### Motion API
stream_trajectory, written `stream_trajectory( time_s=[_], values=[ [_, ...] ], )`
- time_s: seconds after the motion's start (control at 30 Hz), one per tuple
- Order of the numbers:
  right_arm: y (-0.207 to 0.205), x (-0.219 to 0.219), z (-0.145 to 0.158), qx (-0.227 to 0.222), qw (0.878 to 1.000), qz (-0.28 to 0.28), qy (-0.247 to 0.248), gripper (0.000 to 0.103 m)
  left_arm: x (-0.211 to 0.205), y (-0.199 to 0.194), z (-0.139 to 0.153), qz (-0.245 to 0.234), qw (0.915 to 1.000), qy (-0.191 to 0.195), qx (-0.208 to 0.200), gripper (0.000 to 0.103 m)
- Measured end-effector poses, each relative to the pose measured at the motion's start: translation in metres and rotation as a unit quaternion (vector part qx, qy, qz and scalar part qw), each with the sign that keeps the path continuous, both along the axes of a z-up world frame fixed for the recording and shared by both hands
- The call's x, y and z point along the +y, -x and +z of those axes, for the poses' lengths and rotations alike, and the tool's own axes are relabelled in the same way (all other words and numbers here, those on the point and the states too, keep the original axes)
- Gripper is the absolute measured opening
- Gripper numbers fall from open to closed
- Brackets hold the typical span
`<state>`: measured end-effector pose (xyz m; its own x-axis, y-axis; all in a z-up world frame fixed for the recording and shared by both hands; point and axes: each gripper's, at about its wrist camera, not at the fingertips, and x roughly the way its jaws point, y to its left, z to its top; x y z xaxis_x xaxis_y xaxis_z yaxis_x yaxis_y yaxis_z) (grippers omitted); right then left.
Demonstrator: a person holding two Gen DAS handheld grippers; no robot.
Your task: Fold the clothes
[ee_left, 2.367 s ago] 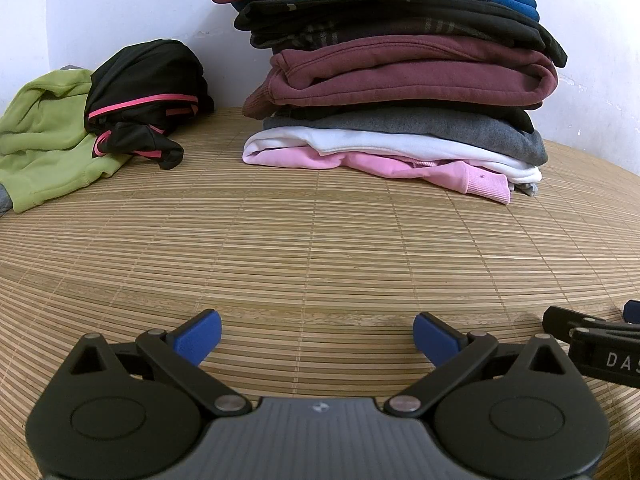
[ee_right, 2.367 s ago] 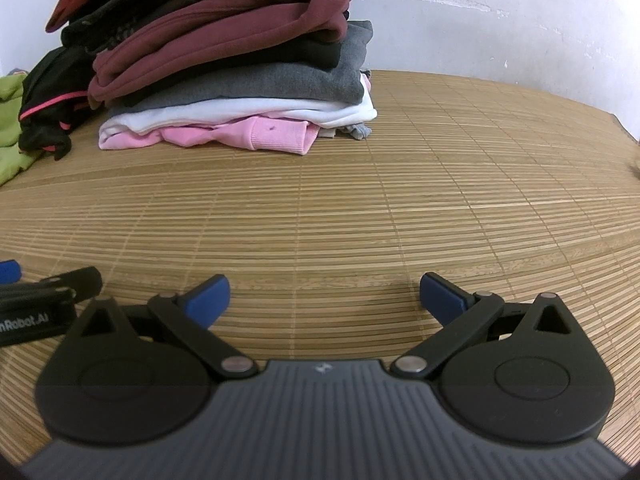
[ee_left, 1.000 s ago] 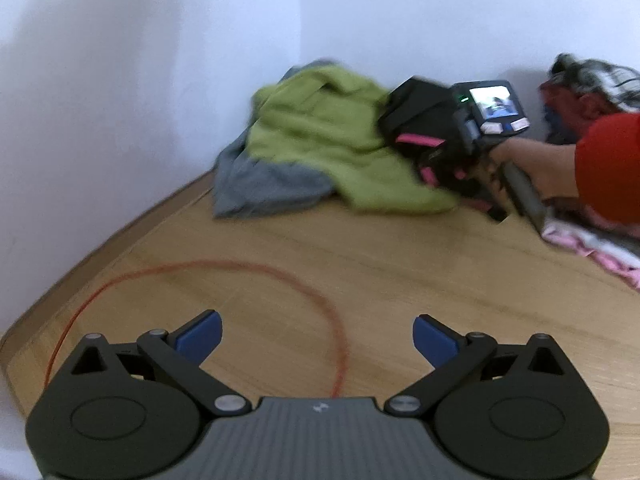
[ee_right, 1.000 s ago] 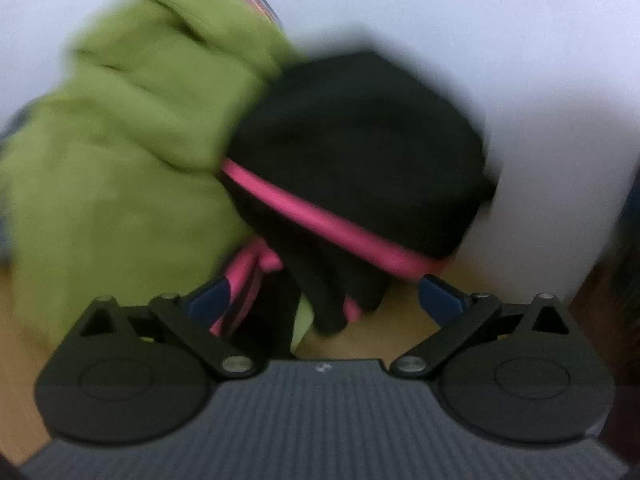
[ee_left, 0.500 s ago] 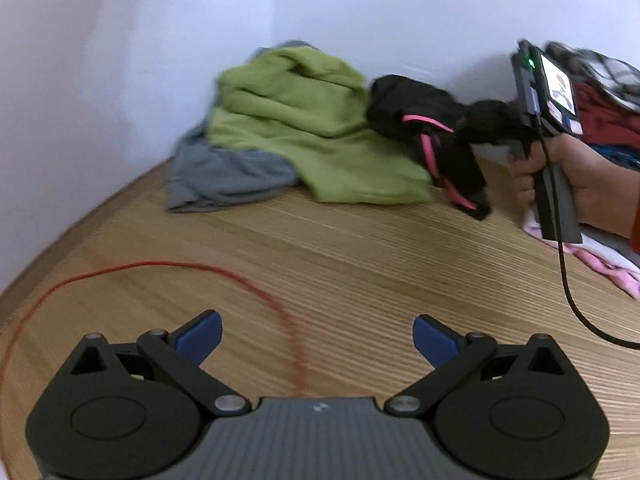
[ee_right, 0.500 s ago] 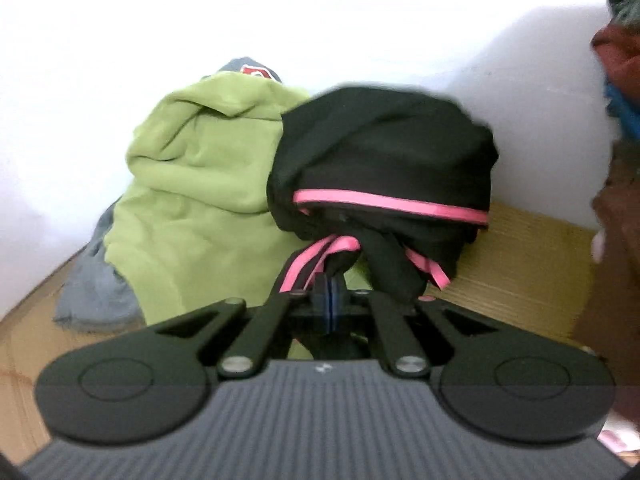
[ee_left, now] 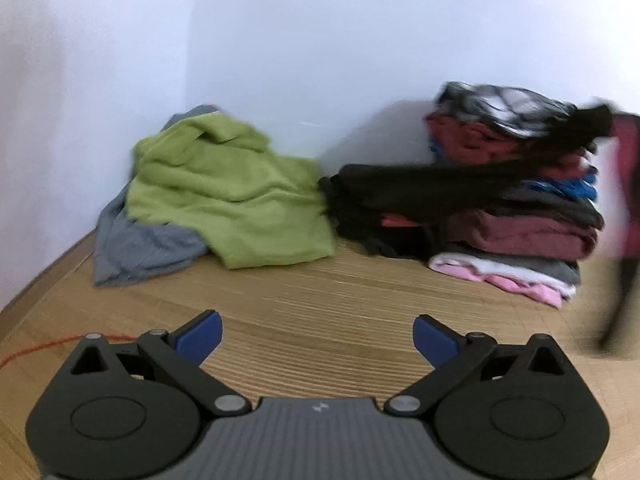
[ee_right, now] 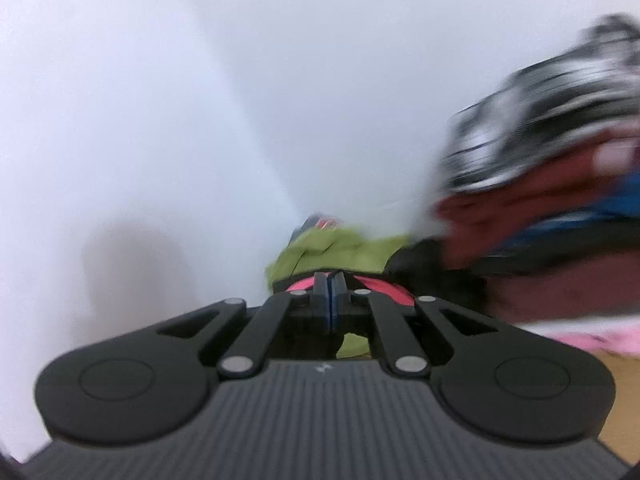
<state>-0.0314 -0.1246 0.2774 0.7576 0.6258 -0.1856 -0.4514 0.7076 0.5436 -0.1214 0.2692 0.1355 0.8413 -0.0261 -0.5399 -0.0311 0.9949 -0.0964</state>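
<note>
My right gripper (ee_right: 330, 280) is shut on the pink-trimmed black garment (ee_right: 380, 286). In the left wrist view the black garment (ee_left: 420, 192) stretches, blurred, from the pile by the wall up toward the right edge. My left gripper (ee_left: 316, 334) is open and empty, low over the bamboo mat (ee_left: 320, 292). A green garment (ee_left: 224, 192) lies crumpled on a grey garment (ee_left: 136, 240) in the corner.
A tall stack of folded clothes (ee_left: 520, 208) stands against the wall at right, with pink and white pieces at the bottom. White walls meet in a corner behind the green garment. An orange cable (ee_left: 40, 348) lies on the mat at left.
My right gripper, shut on the black garment, has pulled it up and to the right, away from the green pile. The left view has swung right, showing the folded stack.
</note>
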Motion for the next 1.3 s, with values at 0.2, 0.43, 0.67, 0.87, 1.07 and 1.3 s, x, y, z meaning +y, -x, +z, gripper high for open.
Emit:
stream_trajectory(
  time_s=[0.2, 0.43, 0.67, 0.87, 1.07, 1.3],
  values=[
    [0.136, -0.149, 0.056, -0.122, 0.977, -0.177, 0.008, 0.004, -0.058, -0.017, -0.003, -0.04, 0.9985, 0.0, 0.039, 0.103],
    [0.183, -0.238, 0.049, -0.083, 0.943, -0.294, 0.132, 0.015, -0.15, -0.036, -0.012, -0.064, 0.996, 0.009, 0.062, 0.103],
    [0.027, -0.116, -0.069, -0.001, 0.971, -0.034, 0.235, 0.093, -0.173, 0.003, -0.016, -0.031, 0.9951, 0.032, 0.088, 0.103],
    [-0.122, 0.051, -0.137, -0.032, 0.955, 0.108, 0.275, 0.093, -0.122, 0.074, -0.021, 0.023, 0.9951, 0.027, 0.092, 0.103],
    [-0.21, 0.127, -0.199, 0.058, 0.931, 0.067, 0.354, 0.006, -0.034, 0.095, -0.024, 0.119, 0.9833, 0.089, 0.105, 0.103],
    [-0.041, 0.135, -0.176, -0.12, 0.855, 0.286, 0.416, 0.006, 0.003, 0.067, -0.002, 0.134, 0.9877, 0.062, 0.052, 0.103]
  ],
)
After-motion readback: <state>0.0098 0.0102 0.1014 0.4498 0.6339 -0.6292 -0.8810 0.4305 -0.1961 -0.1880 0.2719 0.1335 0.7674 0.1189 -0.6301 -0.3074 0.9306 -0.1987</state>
